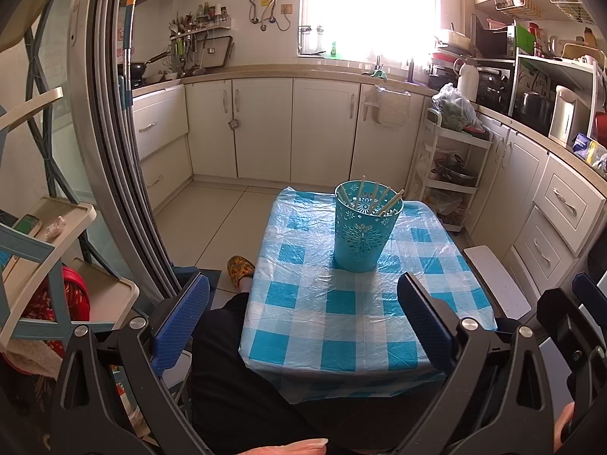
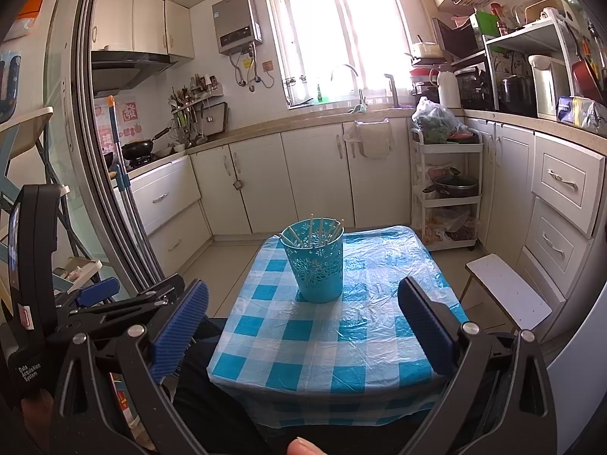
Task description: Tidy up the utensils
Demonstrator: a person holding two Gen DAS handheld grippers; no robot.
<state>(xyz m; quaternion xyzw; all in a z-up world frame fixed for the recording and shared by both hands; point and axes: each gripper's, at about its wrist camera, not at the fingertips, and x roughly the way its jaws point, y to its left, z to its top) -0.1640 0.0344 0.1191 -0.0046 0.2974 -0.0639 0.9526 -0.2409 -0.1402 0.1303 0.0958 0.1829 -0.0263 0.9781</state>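
A: How are the tools held?
B: The left gripper (image 1: 303, 318) and right gripper (image 2: 303, 322) are both spread wide, nothing clasped, above the table's (image 2: 322, 364) near edge.

A: And farther on?
B: Bare checked cloth is seen, then the teal holder (image 2: 316, 265) (chopsticks (image 2: 311, 232) inside) toward the far edge

The desk (image 1: 341, 322) wears a check of turquoise and white squares under a glossy clear film. At 12 o'clock on it, a teal holder (image 1: 366, 227) carries a pierced flower pattern, with pale cream chopsticks (image 1: 379, 197) in it. Both the left claw (image 1: 303, 322) and the right claw (image 2: 303, 326) have ribbed royal-blue pads (image 2: 178, 326) on black frames. At 9 o'clock, a slipper (image 1: 239, 267) shows a yellow and red floral print.
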